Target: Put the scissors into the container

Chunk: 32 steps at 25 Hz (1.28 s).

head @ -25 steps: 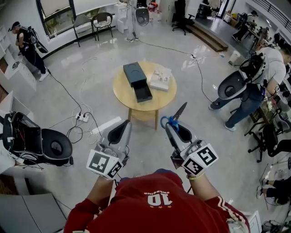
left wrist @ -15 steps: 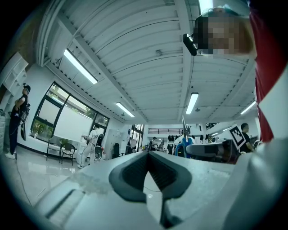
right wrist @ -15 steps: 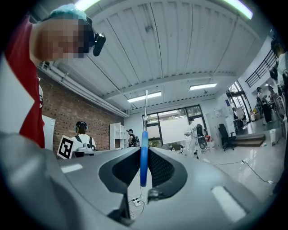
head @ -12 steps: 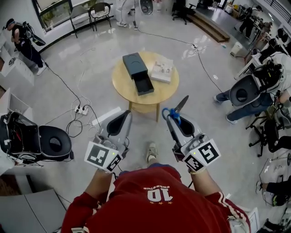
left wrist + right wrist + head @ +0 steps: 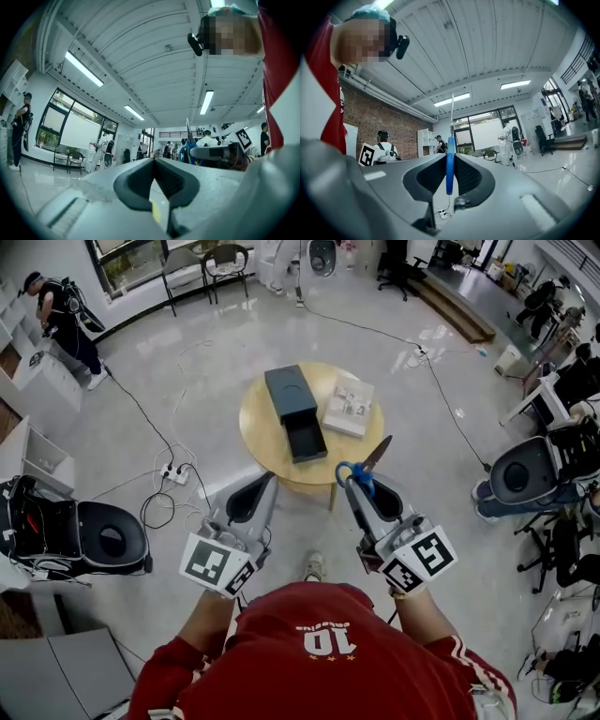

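Right gripper (image 5: 449,155) clamps the scissors (image 5: 450,176) by the blue handle, blades projecting forward; only head view shows the container (image 5: 295,413), ahead of the blades.

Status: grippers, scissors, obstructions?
Right hand-held gripper shut on scissors, blades forward. Left hand-held gripper shut, empty. Container open on table ahead; nothing in between.

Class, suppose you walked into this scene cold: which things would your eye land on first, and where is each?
The blue-handled scissors stand out first, clamped in the right tongs with the blade pointing forward. Ahead, on the round wooden table, sits the dark container with its tray slid out toward the person. The left tongs are shut and empty.
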Each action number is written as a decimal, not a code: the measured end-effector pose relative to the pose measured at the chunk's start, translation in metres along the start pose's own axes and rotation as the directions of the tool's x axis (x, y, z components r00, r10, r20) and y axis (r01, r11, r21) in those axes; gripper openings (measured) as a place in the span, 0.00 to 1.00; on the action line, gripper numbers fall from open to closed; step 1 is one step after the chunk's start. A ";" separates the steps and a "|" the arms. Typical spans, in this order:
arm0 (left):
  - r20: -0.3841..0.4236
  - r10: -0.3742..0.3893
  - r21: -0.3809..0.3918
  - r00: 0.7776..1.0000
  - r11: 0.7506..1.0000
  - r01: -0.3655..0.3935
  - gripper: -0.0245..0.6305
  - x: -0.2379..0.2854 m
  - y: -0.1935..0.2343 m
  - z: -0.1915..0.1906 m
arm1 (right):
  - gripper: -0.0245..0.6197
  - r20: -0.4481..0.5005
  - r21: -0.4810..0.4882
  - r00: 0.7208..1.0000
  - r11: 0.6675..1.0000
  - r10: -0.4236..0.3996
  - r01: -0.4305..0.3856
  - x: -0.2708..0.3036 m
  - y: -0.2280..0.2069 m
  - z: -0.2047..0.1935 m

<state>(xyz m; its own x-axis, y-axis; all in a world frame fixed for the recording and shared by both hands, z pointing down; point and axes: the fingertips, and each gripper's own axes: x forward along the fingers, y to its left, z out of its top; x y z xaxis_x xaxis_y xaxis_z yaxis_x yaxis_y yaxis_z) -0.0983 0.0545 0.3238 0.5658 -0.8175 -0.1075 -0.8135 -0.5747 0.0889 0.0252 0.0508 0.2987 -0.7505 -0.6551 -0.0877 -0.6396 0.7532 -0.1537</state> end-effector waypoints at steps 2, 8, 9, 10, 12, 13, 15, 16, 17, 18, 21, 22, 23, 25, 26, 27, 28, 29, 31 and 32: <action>-0.003 0.006 -0.001 1.000 1.000 -0.006 0.04 0.019 0.005 -0.002 | 0.12 -0.002 0.012 1.000 1.000 0.016 -0.016 0.010 -0.018 0.002; -0.014 0.024 0.008 1.000 1.000 -0.024 0.04 0.075 0.018 -0.002 | 0.12 -0.012 0.042 0.998 0.997 0.065 -0.065 0.036 -0.068 0.011; -0.017 0.027 0.010 0.999 1.000 -0.027 0.04 0.086 0.018 -0.001 | 0.12 -0.014 0.048 0.997 0.996 0.070 -0.070 0.039 -0.078 0.012; -0.020 0.031 0.014 0.999 0.999 -0.030 0.04 0.095 0.018 -0.001 | 0.12 -0.016 0.053 0.997 0.996 0.075 -0.074 0.041 -0.087 0.013; -0.023 0.038 0.023 0.999 0.999 -0.037 0.04 0.109 0.019 -0.002 | 0.12 -0.018 0.064 0.996 0.995 0.084 -0.082 0.044 -0.103 0.011; -0.023 0.042 0.028 0.999 0.999 -0.041 0.04 0.114 0.019 -0.003 | 0.12 -0.019 0.068 0.996 0.994 0.089 -0.087 0.046 -0.109 0.009; -0.025 0.052 0.037 0.998 0.998 -0.051 0.04 0.123 0.021 -0.004 | 0.12 -0.021 0.076 0.995 0.992 0.100 -0.098 0.049 -0.119 0.007; -0.027 0.058 0.041 0.998 0.998 -0.056 0.04 0.127 0.022 -0.005 | 0.12 -0.023 0.079 0.994 0.991 0.106 -0.103 0.051 -0.123 0.006; -0.030 0.063 0.043 0.998 0.997 -0.062 0.04 0.131 0.024 -0.005 | 0.12 -0.024 0.083 0.994 0.991 0.110 -0.108 0.054 -0.128 0.006; -0.034 0.068 0.044 0.997 0.997 -0.066 0.04 0.134 0.025 -0.006 | 0.12 -0.025 0.088 0.993 0.990 0.114 -0.111 0.056 -0.132 0.005; -0.047 0.080 0.042 0.996 0.996 -0.078 0.04 0.141 0.028 -0.010 | 0.12 -0.023 0.104 0.992 0.988 0.121 -0.118 0.059 -0.143 0.003; -0.049 0.084 0.039 0.995 0.996 -0.082 0.04 0.142 0.029 -0.012 | 0.12 -0.023 0.108 0.992 0.987 0.122 -0.119 0.060 -0.145 0.002; -0.051 0.088 0.038 0.995 0.996 -0.086 0.04 0.142 0.029 -0.013 | 0.12 -0.025 0.111 0.992 0.986 0.124 -0.120 0.060 -0.146 0.000; -0.055 0.094 0.043 0.994 0.995 -0.092 0.04 0.143 0.032 -0.015 | 0.12 -0.029 0.119 0.991 0.985 0.129 -0.124 0.063 -0.148 -0.004; -0.059 0.097 0.043 0.994 0.995 -0.094 0.04 0.144 0.034 -0.017 | 0.12 -0.031 0.123 0.991 0.984 0.133 -0.128 0.066 -0.148 -0.005; -0.062 0.099 0.039 0.993 0.994 -0.097 0.04 0.145 0.038 -0.019 | 0.12 -0.034 0.126 0.990 0.983 0.137 -0.132 0.069 -0.148 -0.007; -0.064 0.101 0.032 0.993 0.995 -0.099 0.04 0.146 0.042 -0.021 | 0.12 -0.037 0.128 0.989 0.983 0.141 -0.135 0.072 -0.149 -0.009; -0.064 0.101 0.025 0.993 0.995 -0.100 0.04 0.148 0.045 -0.023 | 0.12 -0.040 0.129 0.989 0.982 0.142 -0.136 0.075 -0.150 -0.011; -0.060 0.095 0.020 0.994 0.995 -0.094 0.04 0.153 0.052 -0.024 | 0.12 -0.047 0.128 0.989 0.983 0.140 -0.133 0.082 -0.153 -0.012; -0.057 0.091 0.022 0.994 0.996 -0.090 0.04 0.156 0.055 -0.024 | 0.12 -0.050 0.127 0.989 0.983 0.137 -0.129 0.085 -0.155 -0.012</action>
<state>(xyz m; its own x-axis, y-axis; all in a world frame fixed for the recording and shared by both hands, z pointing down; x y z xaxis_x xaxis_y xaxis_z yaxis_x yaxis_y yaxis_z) -0.0514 -0.1061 0.3358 0.4961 -0.8672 -0.0422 -0.8638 -0.4979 0.0767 0.0587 -0.1213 0.3271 -0.8381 -0.5424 -0.0588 -0.5108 0.8180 -0.2644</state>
